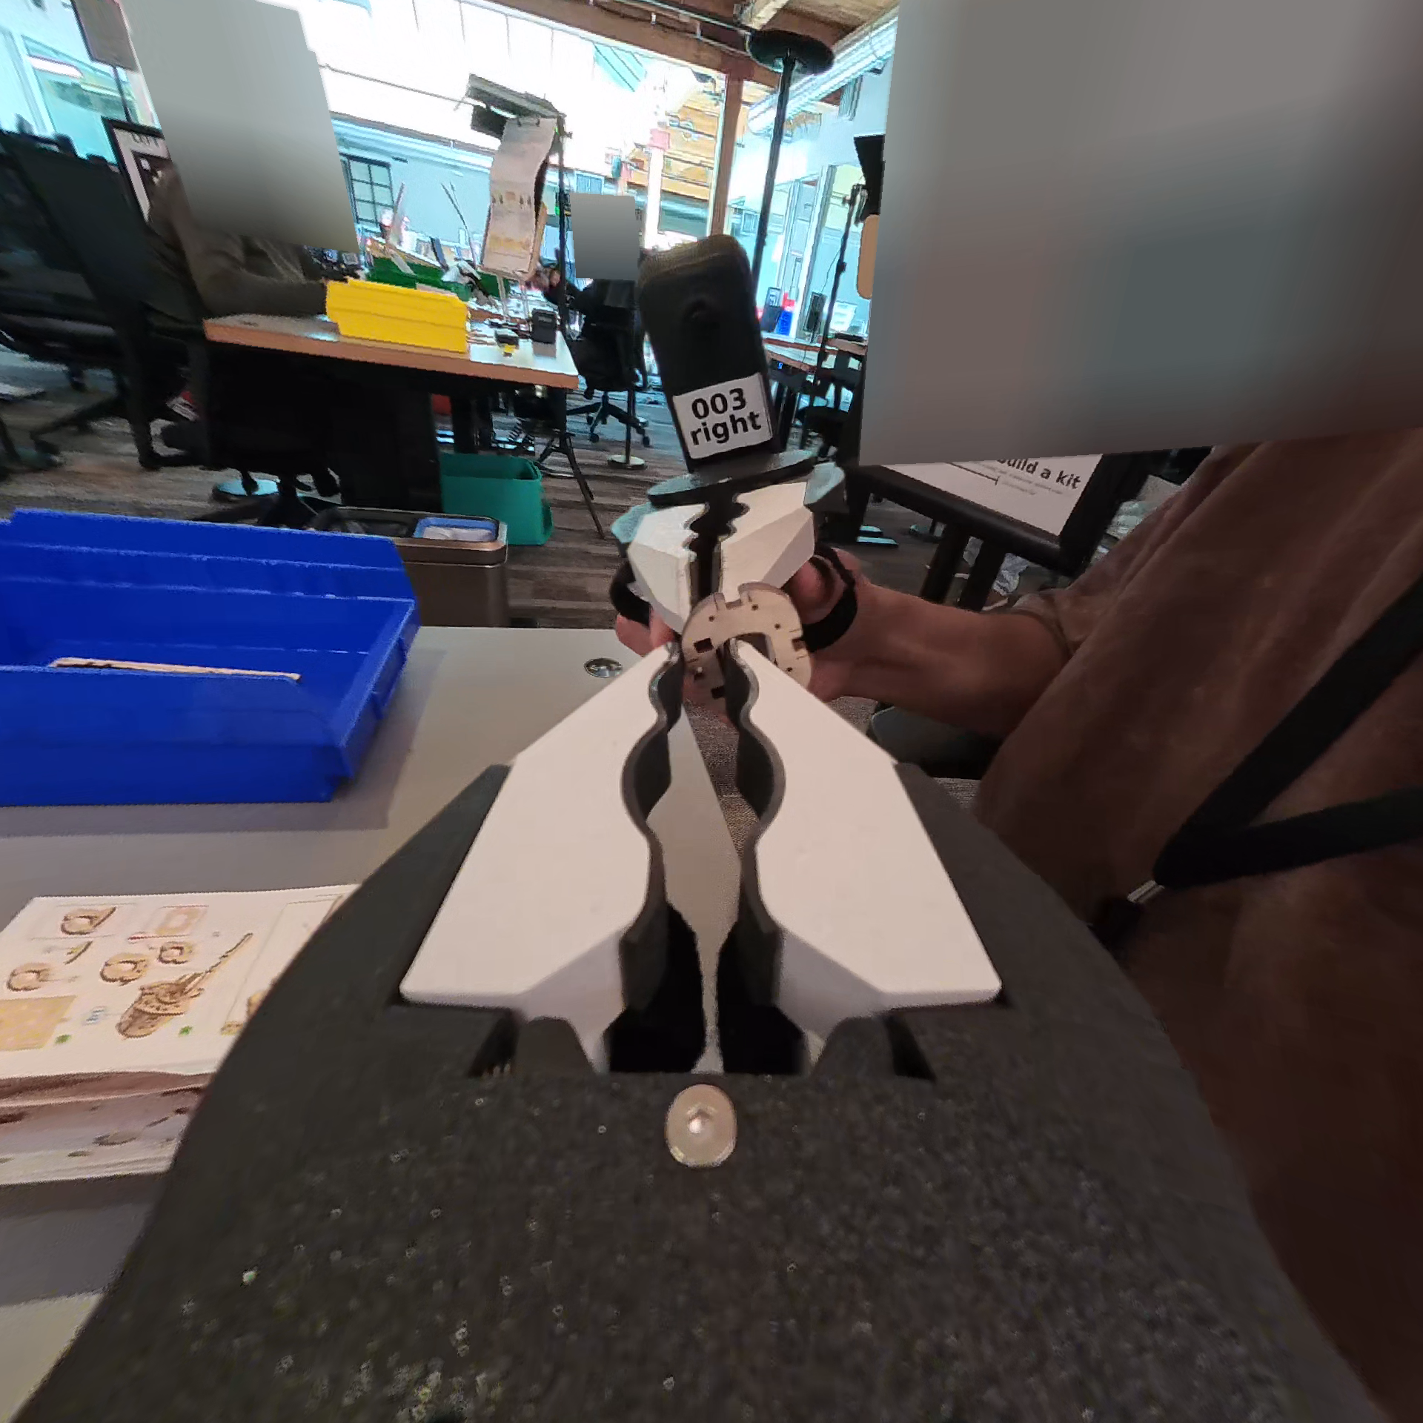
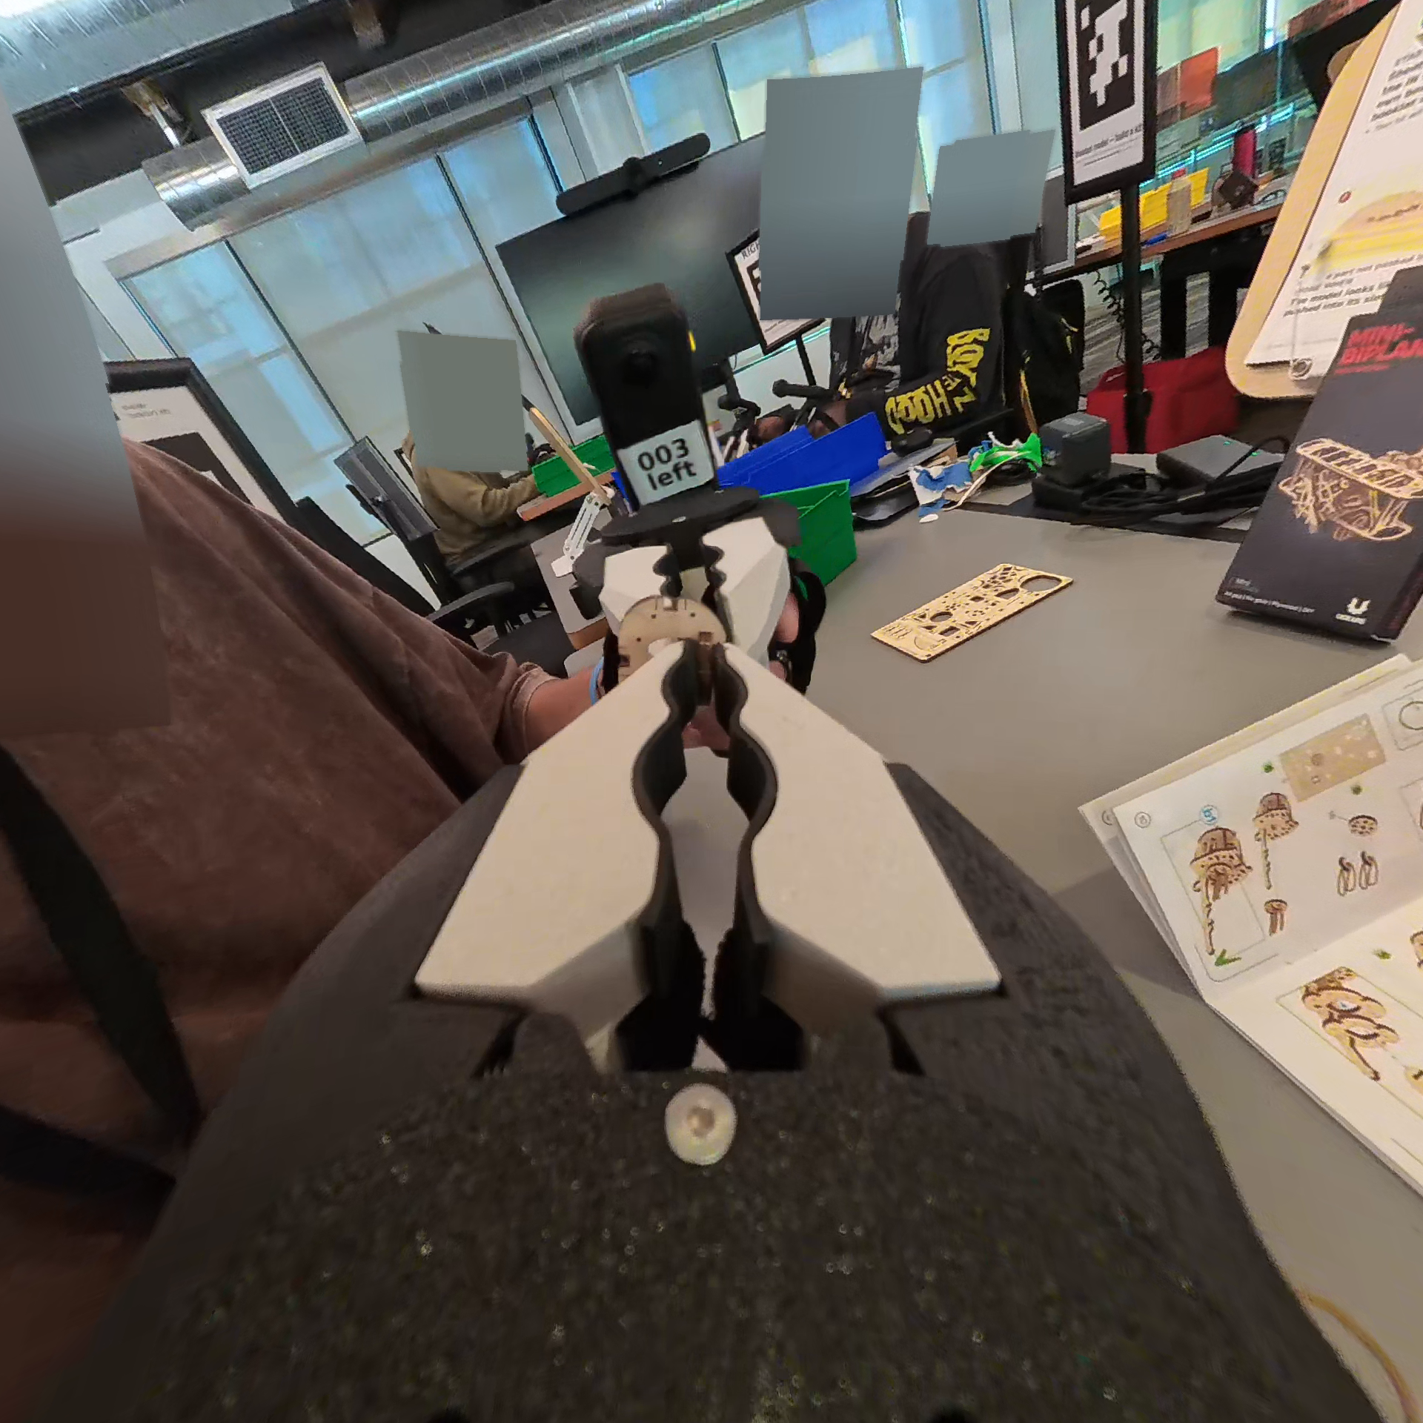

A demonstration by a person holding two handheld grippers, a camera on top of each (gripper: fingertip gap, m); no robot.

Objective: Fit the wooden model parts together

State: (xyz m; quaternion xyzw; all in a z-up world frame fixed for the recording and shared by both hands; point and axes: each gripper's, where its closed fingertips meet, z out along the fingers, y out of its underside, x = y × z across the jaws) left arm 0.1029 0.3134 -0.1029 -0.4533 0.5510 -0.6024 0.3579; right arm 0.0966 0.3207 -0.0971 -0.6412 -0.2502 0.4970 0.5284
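Both grippers are raised above the grey table (image 2: pixel 962 716), tip to tip. My left gripper (image 1: pixel 702 664) is shut on one leg of a pale, horseshoe-shaped wooden part (image 1: pixel 758 622). The part stands face-on between the two grippers and also shows in the right wrist view (image 2: pixel 654 625). My right gripper (image 2: pixel 702 654) is shut on a small thin wooden piece (image 2: pixel 704 653), seen edge-on and touching the horseshoe part. In the left wrist view the right gripper (image 1: pixel 712 593) sits just behind the part. Whether the two pieces are joined is hidden by the fingertips.
A blue bin (image 1: pixel 192 654) stands at the left. An instruction booklet (image 1: pixel 115 978) lies beside it and also shows on the right (image 2: pixel 1270 885). A punched wooden sheet (image 2: pixel 970 612) and a black kit box (image 2: pixel 1340 493) are on the table. A person's brown-sleeved torso (image 1: pixel 1232 693) is close.
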